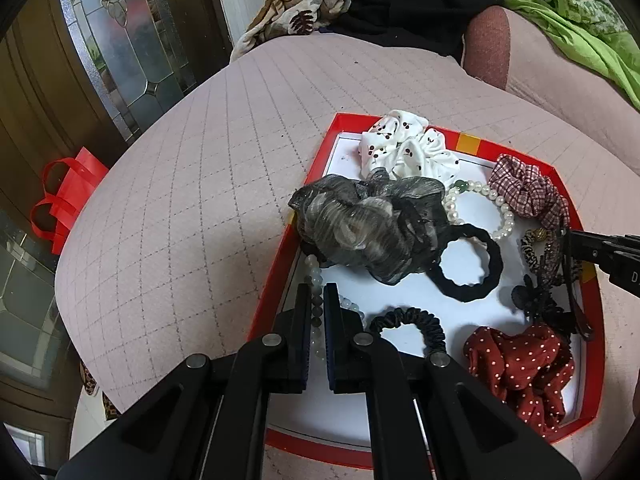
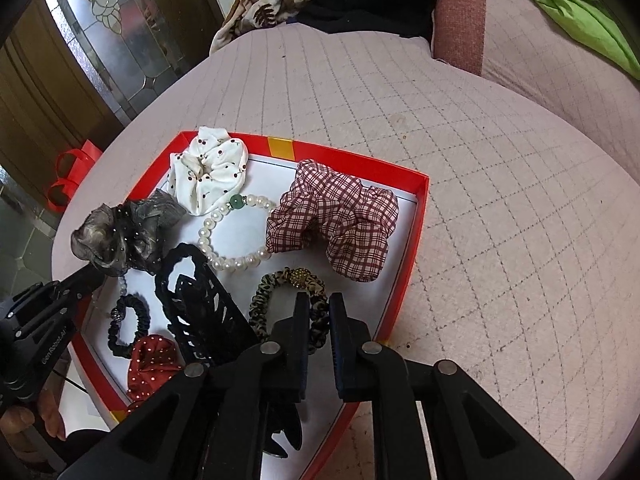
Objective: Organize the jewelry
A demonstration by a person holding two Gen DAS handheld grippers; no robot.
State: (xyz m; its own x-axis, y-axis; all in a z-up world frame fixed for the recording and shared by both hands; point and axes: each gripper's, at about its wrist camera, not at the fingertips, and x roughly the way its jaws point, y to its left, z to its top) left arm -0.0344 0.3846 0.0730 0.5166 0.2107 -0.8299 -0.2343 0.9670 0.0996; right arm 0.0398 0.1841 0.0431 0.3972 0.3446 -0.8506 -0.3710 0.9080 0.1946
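- Right gripper (image 2: 319, 308) first: its jaws stand a narrow slit apart with a strand of the leopard hair tie (image 2: 272, 292) in the slit. We can't tell whether the pads press on it.
- From those tips the tie's loop spreads left and away across the white floor, its gold bead on the far side; the red tray (image 2: 416, 208) rim is just to the right.
- So the right hand owns this one; the left is well off across the tray.
- Left gripper (image 1: 317, 300) is clamped shut on the pale bead bracelet (image 1: 316, 320), whose beads run straight along the jaws by the tray's left rim, below the grey scrunchie (image 1: 360, 220).
- The left view catches the right tips side-on, down by the leopard tie – but not the slit.
- The right view shows the slit, and beads trailing under the left tips.
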